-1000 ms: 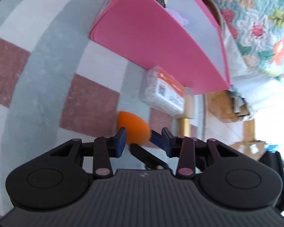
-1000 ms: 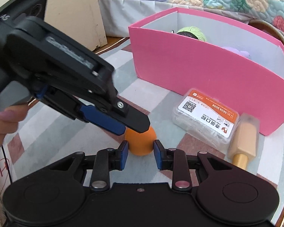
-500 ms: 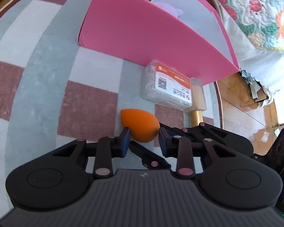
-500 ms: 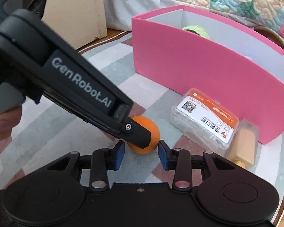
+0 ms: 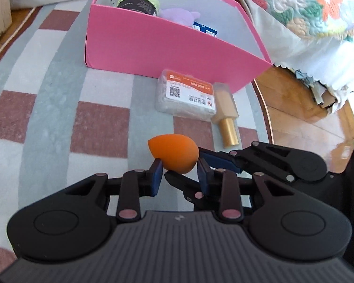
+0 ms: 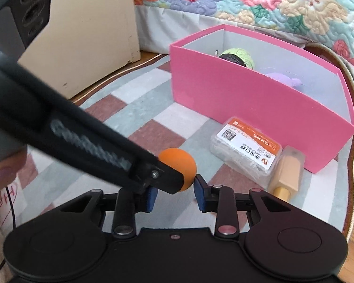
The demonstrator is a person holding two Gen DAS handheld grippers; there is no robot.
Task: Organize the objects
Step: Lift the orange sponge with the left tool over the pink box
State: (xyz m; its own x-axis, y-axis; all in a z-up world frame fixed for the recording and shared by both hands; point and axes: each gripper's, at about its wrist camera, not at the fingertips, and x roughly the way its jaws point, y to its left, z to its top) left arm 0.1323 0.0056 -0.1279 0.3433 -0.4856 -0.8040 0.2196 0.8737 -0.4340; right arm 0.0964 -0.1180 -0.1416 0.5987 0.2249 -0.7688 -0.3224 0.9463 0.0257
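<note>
An orange egg-shaped sponge (image 5: 174,155) is held above the checked rug by my left gripper (image 5: 179,173), shut on its lower part. In the right wrist view the sponge (image 6: 179,167) sits at the tip of the left gripper's arm, just ahead of my right gripper (image 6: 174,194), which is open with its blue pads either side below it. The pink box (image 5: 153,44) holds a green-capped jar (image 5: 139,0) and a purple soft toy (image 5: 179,15). A clear plastic case with an orange label (image 5: 186,99) and a beige bottle with a gold cap (image 5: 226,115) lie on the rug by the box.
A floral quilt (image 6: 247,2) hangs over the bed behind the box. A cream cabinet (image 6: 87,30) stands at the back left. Wooden floor (image 5: 295,108) lies beyond the rug's right edge, with cardboard scraps under the bed skirt.
My left gripper closed on the orange sponge and lifted it off the rug. My right gripper opened wider and let go of it.
</note>
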